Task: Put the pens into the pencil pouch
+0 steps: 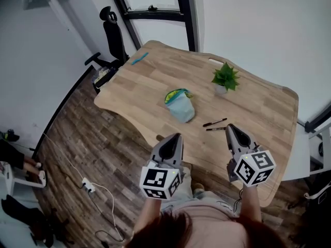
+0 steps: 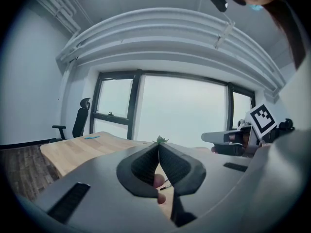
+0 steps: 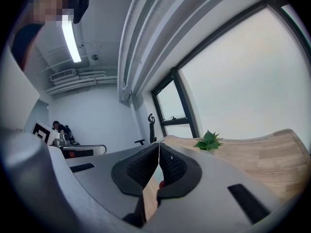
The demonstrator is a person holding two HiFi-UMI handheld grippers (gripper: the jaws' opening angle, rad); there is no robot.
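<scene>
A light blue pencil pouch (image 1: 180, 105) with a green and yellow opening lies in the middle of the wooden table (image 1: 150, 81). Two black pens (image 1: 214, 122) lie side by side to its right, near the front edge. My left gripper (image 1: 177, 136) hovers shut and empty over the front edge, below the pouch. My right gripper (image 1: 230, 126) is also shut and empty, its tip just beside the nearer pen (image 1: 215, 129). In the left gripper view the jaws (image 2: 158, 147) meet, and a pen end (image 2: 165, 185) shows beneath them. The jaws (image 3: 159, 147) meet in the right gripper view as well.
A small potted plant (image 1: 225, 79) stands behind the pens, also seen as the plant (image 3: 209, 141) ahead of my right gripper. A blue item (image 1: 139, 59) lies at the table's far left corner. A black office chair (image 1: 111, 35) stands beyond it. Cables (image 1: 88, 186) lie on the floor at left.
</scene>
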